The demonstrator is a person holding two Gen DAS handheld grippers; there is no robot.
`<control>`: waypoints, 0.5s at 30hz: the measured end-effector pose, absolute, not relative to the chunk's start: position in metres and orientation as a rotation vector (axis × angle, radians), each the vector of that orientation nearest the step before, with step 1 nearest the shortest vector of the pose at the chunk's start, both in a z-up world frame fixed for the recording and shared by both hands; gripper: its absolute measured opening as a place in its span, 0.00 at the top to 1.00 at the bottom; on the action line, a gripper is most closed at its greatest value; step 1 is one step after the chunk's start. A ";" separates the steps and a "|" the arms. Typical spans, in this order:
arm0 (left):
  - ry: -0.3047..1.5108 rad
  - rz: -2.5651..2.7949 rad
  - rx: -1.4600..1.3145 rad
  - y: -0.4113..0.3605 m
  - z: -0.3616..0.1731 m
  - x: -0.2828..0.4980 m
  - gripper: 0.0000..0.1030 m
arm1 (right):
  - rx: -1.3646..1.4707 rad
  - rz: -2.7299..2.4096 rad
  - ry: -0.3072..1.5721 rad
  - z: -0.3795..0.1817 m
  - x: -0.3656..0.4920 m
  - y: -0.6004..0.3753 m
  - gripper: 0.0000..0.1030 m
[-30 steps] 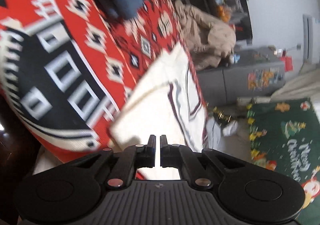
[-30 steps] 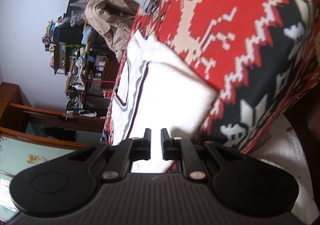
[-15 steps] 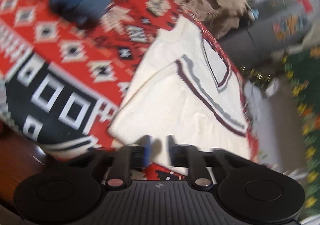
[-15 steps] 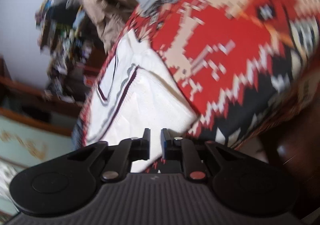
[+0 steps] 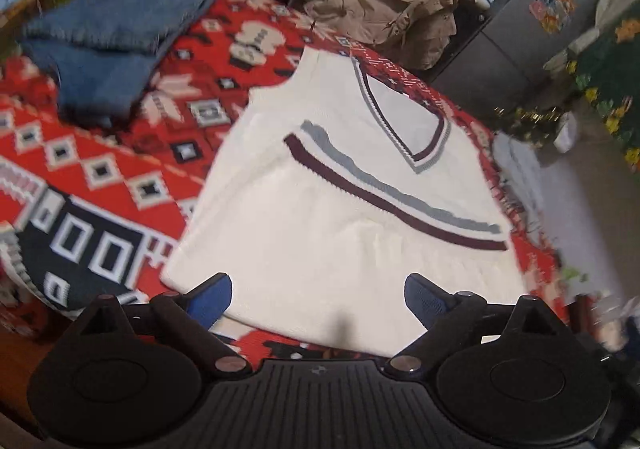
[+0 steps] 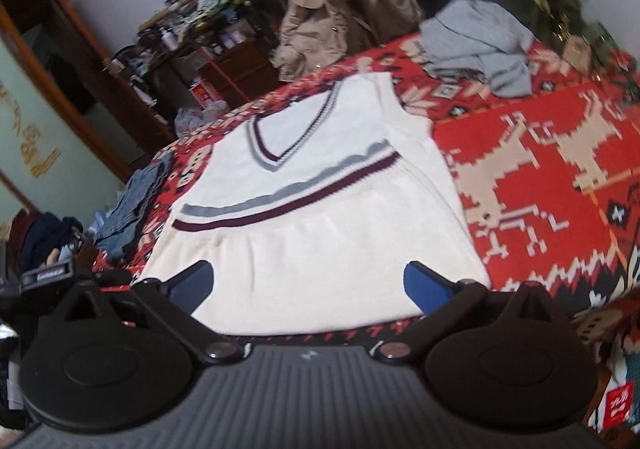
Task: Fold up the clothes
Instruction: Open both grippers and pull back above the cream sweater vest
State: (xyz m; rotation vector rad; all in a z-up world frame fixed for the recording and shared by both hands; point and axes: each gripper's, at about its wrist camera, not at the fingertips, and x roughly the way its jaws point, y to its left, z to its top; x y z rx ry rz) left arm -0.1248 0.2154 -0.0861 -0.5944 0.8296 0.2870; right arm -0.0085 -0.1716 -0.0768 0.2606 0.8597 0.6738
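A white sleeveless V-neck sweater [image 5: 328,209] with grey and maroon stripes lies flat on a red patterned blanket [image 5: 120,153], its hem toward me. My left gripper [image 5: 318,295] hangs above the hem, its jaws opening wide, blue pads apart, nothing pressed between them. In the right wrist view the same sweater [image 6: 320,217] lies spread out. My right gripper [image 6: 308,283] is also above the hem, jaws opening wide and free of the cloth.
Folded blue jeans [image 5: 108,57] lie at the blanket's far left. A grey garment [image 6: 480,45] sits crumpled at the far right. A beige coat [image 5: 384,1] hangs beyond the blanket's far edge. More blue cloth [image 6: 128,205] lies left of the sweater.
Both grippers went from shut on the sweater's hem to wide open, letting it go. Both lifted and rolled level, so the whole sweater now shows flat.
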 end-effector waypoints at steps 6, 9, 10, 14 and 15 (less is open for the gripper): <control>0.791 0.241 -0.491 0.203 -0.063 -0.115 0.23 | 0.191 0.594 0.802 -0.062 -0.015 -0.169 0.01; 0.740 0.221 -0.433 0.194 -0.052 -0.109 0.26 | 0.124 0.557 0.763 -0.053 -0.017 -0.166 0.01; 0.751 0.212 -0.410 0.190 -0.048 -0.106 0.25 | 0.115 0.554 0.756 -0.050 -0.016 -0.165 0.01; 0.807 0.224 -0.362 0.188 -0.042 -0.087 0.25 | 0.098 0.567 0.785 -0.041 -0.006 -0.160 0.01; 0.809 0.238 -0.362 0.191 -0.043 -0.082 0.25 | 0.089 0.569 0.791 -0.038 -0.003 -0.158 0.01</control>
